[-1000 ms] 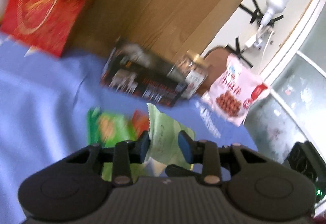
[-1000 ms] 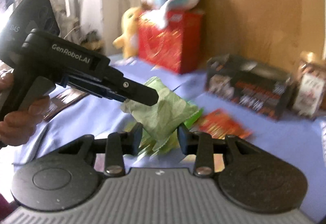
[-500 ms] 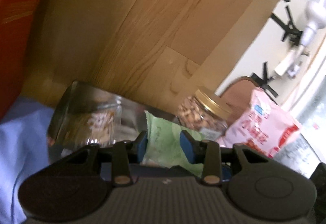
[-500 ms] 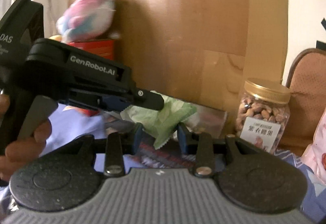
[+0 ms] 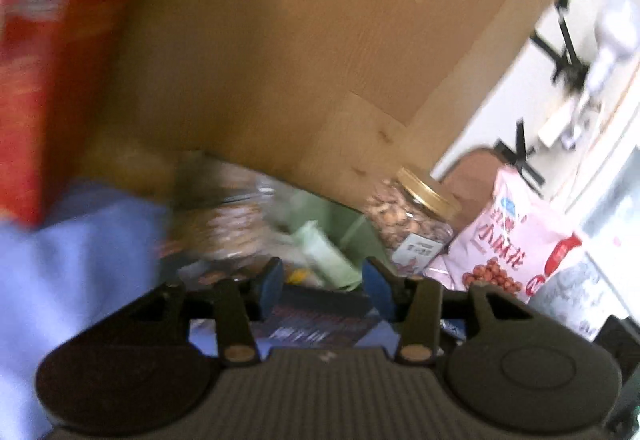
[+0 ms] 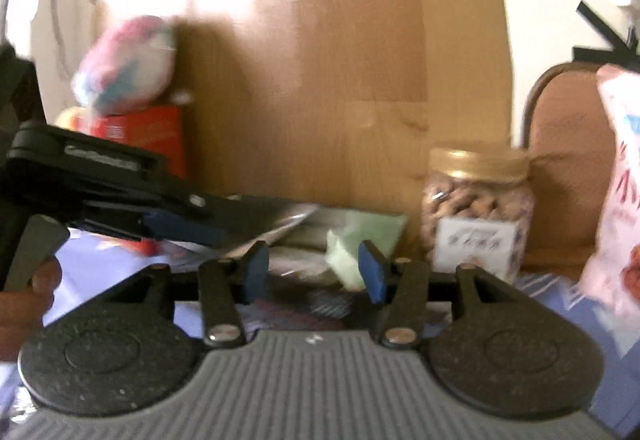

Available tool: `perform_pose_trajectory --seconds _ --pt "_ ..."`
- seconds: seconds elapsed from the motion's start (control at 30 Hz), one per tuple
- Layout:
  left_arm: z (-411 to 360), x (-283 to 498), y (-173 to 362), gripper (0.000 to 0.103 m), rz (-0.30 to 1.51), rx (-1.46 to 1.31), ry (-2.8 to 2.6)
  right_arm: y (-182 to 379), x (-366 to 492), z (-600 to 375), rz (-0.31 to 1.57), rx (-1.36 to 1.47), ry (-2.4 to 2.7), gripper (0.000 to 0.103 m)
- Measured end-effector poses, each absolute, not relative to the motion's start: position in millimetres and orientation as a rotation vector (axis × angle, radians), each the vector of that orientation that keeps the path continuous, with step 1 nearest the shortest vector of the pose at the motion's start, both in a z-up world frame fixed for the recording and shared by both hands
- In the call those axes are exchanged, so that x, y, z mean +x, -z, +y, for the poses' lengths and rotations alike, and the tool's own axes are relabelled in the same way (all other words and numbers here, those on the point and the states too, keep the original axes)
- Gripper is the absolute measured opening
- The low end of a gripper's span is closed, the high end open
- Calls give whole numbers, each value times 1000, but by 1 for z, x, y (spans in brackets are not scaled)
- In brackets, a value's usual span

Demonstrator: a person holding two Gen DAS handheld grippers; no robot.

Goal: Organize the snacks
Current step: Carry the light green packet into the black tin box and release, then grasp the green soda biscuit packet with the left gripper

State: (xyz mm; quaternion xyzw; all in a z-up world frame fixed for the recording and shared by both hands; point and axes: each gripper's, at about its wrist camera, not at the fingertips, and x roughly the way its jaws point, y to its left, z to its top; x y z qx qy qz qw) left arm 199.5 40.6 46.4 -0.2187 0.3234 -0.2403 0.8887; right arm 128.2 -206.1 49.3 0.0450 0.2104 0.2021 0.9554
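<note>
A pale green snack packet (image 5: 325, 256) lies loose over the clear snack box (image 5: 228, 224) at the foot of the wooden board. My left gripper (image 5: 324, 284) sits just behind it. Its jaws are opening, and the packet is between them but narrower than the gap. My right gripper (image 6: 313, 272) is beside it, jaws also opening. The green packet (image 6: 345, 260) leans near its right finger, and the left pad stands apart from it. In the right wrist view the left gripper (image 6: 224, 232) reaches in from the left, held by a hand (image 6: 24, 296).
A nut jar (image 5: 412, 220) with a gold lid stands right of the box, and a pink snack bag (image 5: 508, 244) stands beyond it. At the left is a red box (image 6: 140, 131) with a plush toy (image 6: 124, 63) on top. The wooden board (image 5: 320, 39) closes the back. Blue cloth (image 5: 72, 260) covers the surface.
Both grippers carried the green packet from over the blue cloth to the clear box by the board. Both jaws have since widened, and the packet has slipped out of the grips.
</note>
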Motion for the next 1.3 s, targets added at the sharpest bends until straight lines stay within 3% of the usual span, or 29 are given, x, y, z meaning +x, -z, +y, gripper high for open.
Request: perform_pose_trajectory --seconds 0.23,0.57,0.97,1.3 --pt "109 129 -4 49 717 -597 383 -23 119 -177 831 434 -710 51" --pt "121 114 36 46 776 -676 433 -7 116 -137 1005 409 -630 50" --pt "124 109 49 42 761 -717 464 -7 112 -116 947 332 -589 51" --pt "118 106 47 42 770 -670 480 -18 56 -84 689 17 -584 54"
